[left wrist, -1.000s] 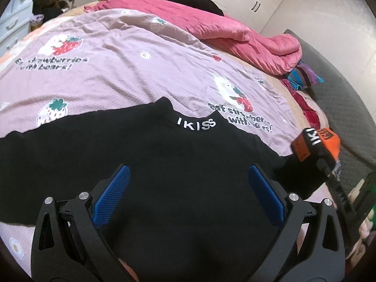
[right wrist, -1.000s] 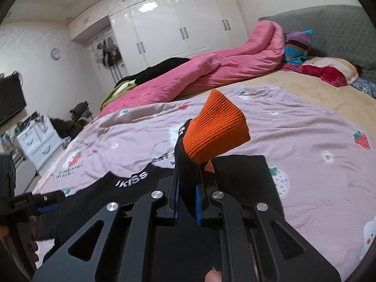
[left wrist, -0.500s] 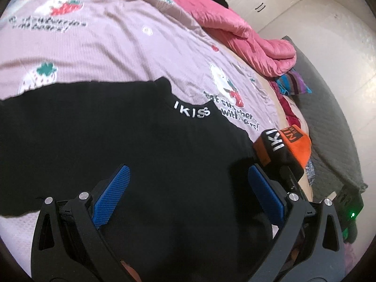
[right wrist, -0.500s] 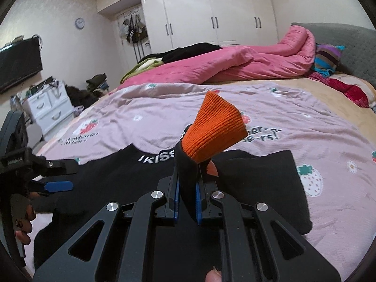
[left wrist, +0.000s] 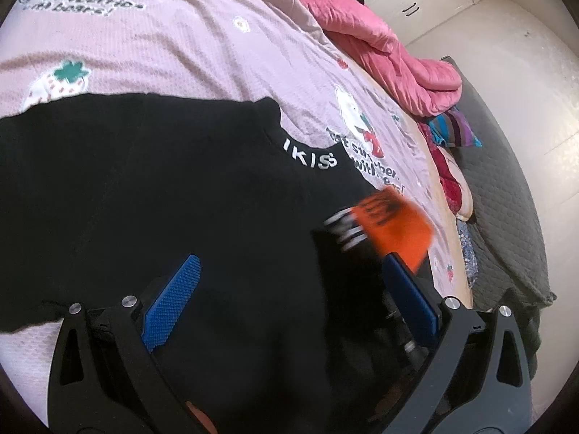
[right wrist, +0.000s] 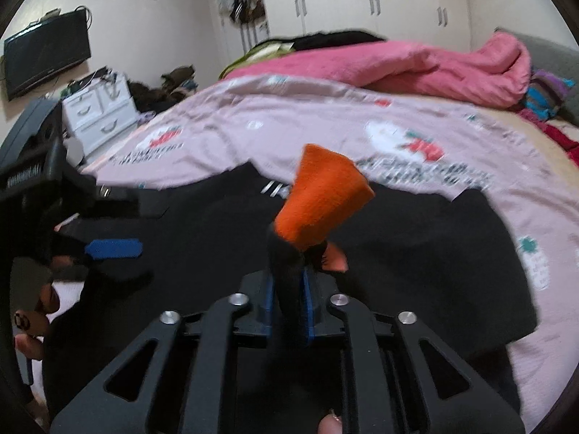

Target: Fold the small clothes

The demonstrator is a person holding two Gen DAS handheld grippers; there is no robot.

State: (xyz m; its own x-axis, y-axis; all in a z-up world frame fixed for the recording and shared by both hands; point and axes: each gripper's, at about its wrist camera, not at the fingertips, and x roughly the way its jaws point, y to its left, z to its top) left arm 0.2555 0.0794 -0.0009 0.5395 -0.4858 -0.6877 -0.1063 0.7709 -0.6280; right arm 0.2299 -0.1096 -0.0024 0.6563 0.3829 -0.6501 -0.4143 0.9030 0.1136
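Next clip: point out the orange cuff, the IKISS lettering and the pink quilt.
orange cuff (right wrist: 322, 199): right wrist view, middle of the ribbed knit.
IKISS lettering (left wrist: 311, 153): left wrist view, centre of the white letters on the collar.
pink quilt (right wrist: 416, 68): right wrist view, middle of its bunched top surface.

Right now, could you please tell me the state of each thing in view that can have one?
Black top: spread flat on the bedspread, collar away from the grippers.
Orange cuff: lifted, standing up from the right gripper.
Right gripper: jaws just been opening, black sleeve fabric between its pads.
Left gripper: open, empty, above the top.
Pink quilt: bunched at the far side.
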